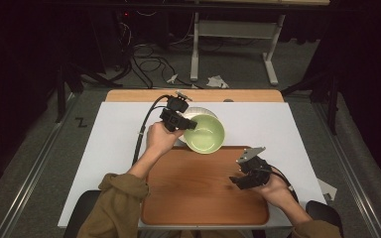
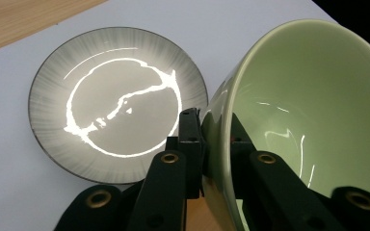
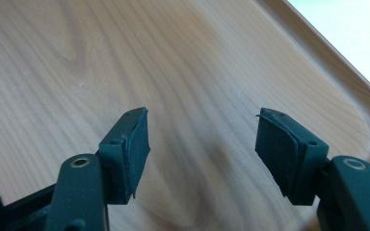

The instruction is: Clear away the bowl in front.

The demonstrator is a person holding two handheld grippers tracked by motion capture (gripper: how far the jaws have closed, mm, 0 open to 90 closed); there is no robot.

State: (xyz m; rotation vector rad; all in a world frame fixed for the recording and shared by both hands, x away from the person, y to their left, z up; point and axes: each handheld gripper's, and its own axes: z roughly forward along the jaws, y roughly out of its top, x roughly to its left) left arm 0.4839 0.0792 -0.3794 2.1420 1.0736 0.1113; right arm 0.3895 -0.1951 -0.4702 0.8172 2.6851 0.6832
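1. My left claw (image 2: 215,144) is clamped on the rim of the green bowl (image 2: 313,115), one jaw against the outer wall and the other inside the bowl, with the wall pinched between the pads.
2. In the high view the same left claw (image 1: 178,119) grips the near-left edge of the green bowl (image 1: 206,134), which is tipped, its mouth facing partly toward me and to the right.
3. I cannot tell from the pictures whether the bowl's base touches anything; it sits by the far edge of the wooden tray (image 1: 198,188), overlapping it slightly.
4. Just beyond the bowl, in the left gripper view, lies a grey plate (image 2: 101,101) with a streaked rim and a bright glare ring, flat on the white table cover (image 2: 250,29).
5. In the high view the plate (image 1: 198,110) peeks out behind the bowl, mostly covered by it.
6. My right claw (image 3: 202,144) stands wide, nothing between the pads, over the bare wood of the tray (image 3: 125,62), near its rounded corner.
7. From above, my right claw (image 1: 238,179) hovers over the tray's right side, well apart from the bowl, held in my right hand (image 1: 275,191).
8. My left hand (image 1: 159,139) holds its gripper just left of the bowl, the cable curling off over the white cover.
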